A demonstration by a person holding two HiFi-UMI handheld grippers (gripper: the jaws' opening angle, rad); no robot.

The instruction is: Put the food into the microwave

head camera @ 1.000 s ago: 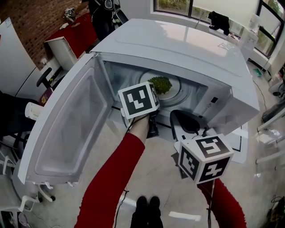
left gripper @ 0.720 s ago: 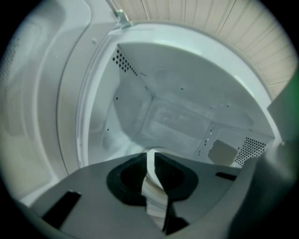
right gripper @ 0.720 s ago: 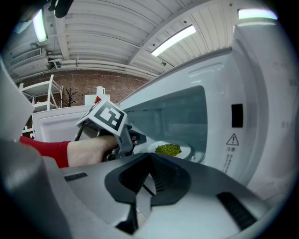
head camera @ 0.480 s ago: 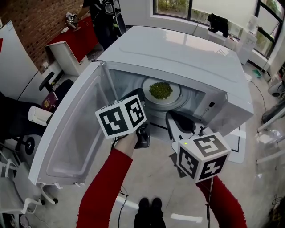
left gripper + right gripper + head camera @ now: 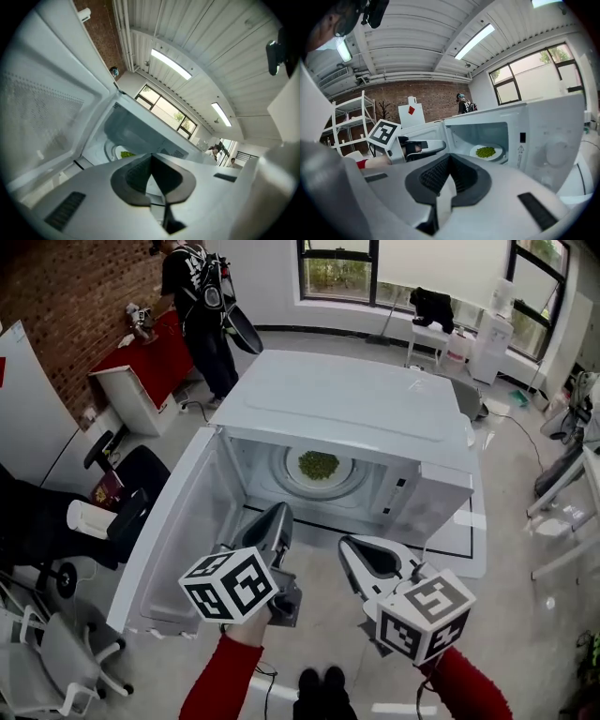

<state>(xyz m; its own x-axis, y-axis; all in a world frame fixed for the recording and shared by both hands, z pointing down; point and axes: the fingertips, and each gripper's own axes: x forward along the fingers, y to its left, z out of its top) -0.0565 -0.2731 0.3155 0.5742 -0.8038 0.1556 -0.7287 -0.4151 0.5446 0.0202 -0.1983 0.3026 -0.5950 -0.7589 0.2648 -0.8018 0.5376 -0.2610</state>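
Green food [image 5: 318, 464] on a white plate [image 5: 291, 471] inside the open microwave [image 5: 356, 409], centre of frame, door [image 5: 173, 540] swung left. Lower centre, outside the cavity: left hand-held gripper [image 5: 272, 524] and right hand-held gripper [image 5: 361, 557], jaws pressed together, holding nothing.

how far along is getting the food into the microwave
Done: the food sits on the plate inside the microwave. In hand: nothing; the left gripper and right gripper are shut and empty, outside it. Left: probably closing the open door.
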